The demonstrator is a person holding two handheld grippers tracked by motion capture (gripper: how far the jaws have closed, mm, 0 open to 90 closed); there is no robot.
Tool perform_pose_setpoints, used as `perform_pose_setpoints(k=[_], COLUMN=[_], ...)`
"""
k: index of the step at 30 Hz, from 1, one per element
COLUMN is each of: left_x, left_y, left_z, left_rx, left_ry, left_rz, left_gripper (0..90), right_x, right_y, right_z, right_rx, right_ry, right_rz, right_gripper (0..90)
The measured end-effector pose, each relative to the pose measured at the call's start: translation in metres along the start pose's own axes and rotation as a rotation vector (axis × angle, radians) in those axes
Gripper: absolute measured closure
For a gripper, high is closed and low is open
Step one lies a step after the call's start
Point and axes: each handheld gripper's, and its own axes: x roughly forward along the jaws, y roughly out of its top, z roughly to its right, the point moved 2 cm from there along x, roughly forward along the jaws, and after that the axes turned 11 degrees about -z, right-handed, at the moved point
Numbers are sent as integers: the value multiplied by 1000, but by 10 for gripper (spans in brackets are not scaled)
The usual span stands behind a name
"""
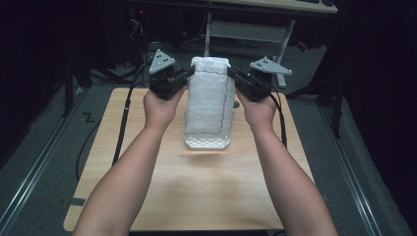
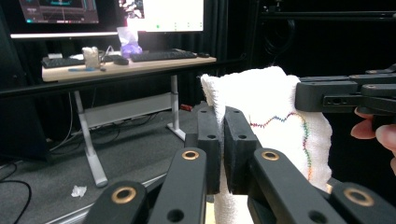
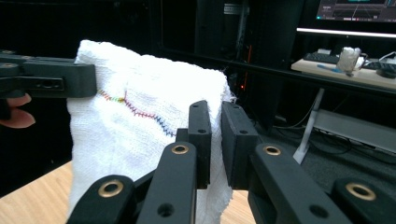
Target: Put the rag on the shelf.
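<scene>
Towel, white with a wavy line of coloured stitching, is held up above the middle of the wooden table, hanging from its two top corners. Its top edge is stretched between the left gripper, at about 9 o'clock from the cloth, and the right gripper, at about 3 o'clock. In the left gripper view, the jaws are clenched on the cloth's near corner, with white fabric pinched in the narrow slit between them. In the right gripper view, the jaws are likewise closed on the opposite corner. A white plastic basket stands on the table directly under the hanging cloth, toward 6 o'clock from it. A desk with keyboards is seen beyond, at 12 o'clock.
</scene>
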Motion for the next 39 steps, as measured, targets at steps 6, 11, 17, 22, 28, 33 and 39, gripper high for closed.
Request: perform_pose_setpoints(k=[6, 11, 17, 22, 28, 33, 39], left_x=[25, 46, 61, 64, 59, 51, 33], left_y=[-11, -26, -39, -47, -49, -51, -61], left_z=[-17, -26, -29, -33, -35, -34, -32], left_rx=[-52, -78, -90, -121, -136, -137, -145], left_ry=[14, 26, 44, 25, 34, 29, 24], left_rz=[-72, -153, -208, -211, -206, -191, -177], left_gripper=[862, 861, 850, 664, 643, 633, 632], right_x=[27, 52, 73, 78, 76, 69, 56], right_y=[-3, -15, -30, -37, -41, -45, -50], right_z=[9, 18, 29, 37, 38, 40, 35], right_rx=[0, 15, 56, 104, 87, 92, 60], right_ry=[-24, -28, -9, -4, -18, -23, -36], right_rz=[-89, -170, -245, -249, -255, -248, -248], right_gripper=[831, 830, 790, 693, 670, 645, 626])
